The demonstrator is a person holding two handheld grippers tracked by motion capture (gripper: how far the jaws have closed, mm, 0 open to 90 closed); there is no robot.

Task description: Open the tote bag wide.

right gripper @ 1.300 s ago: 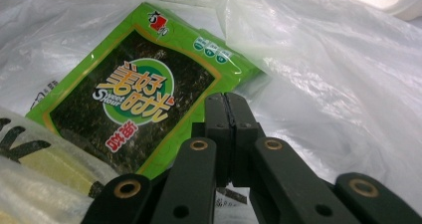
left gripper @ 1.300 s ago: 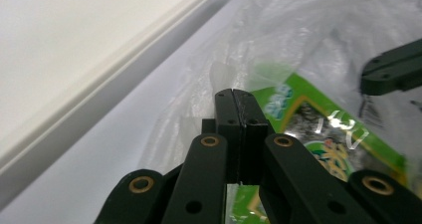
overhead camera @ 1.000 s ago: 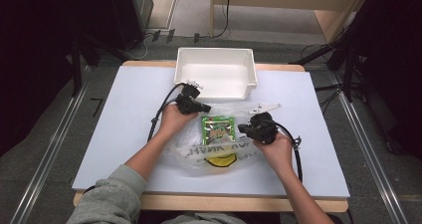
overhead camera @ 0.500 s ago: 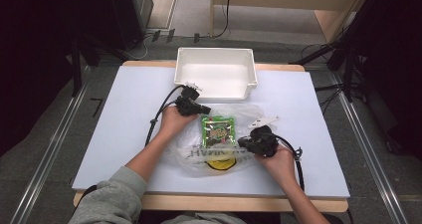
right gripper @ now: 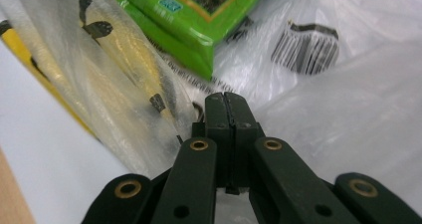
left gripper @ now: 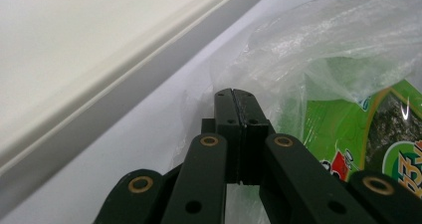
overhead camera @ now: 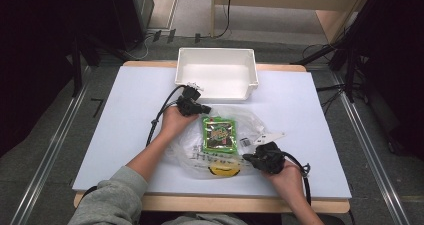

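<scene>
High view: two hand-held grippers pinch a clear crinkled plastic bag (overhead camera: 220,145) lying at the centre of the white table top (overhead camera: 125,130)

Left gripper (overhead camera: 200,107), at the bag's upper left edge, has its jaws pressed together on a fold of the film, just below the near rim of the white rectangular plastic bin (overhead camera: 216,75) at upper centre; in the left gripper view the bin's rim runs across the upper left, with a strip of bare table between it and the bag. Right gripper (overhead camera: 248,158), at the bag's lower right edge, is likewise clamped on the film, near the table's front edge. Inside the bag lie a green printed snack packet (overhead camera: 219,134) and a yellow item (overhead camera: 223,170). Bare table spreads wide to the left and right
</scene>
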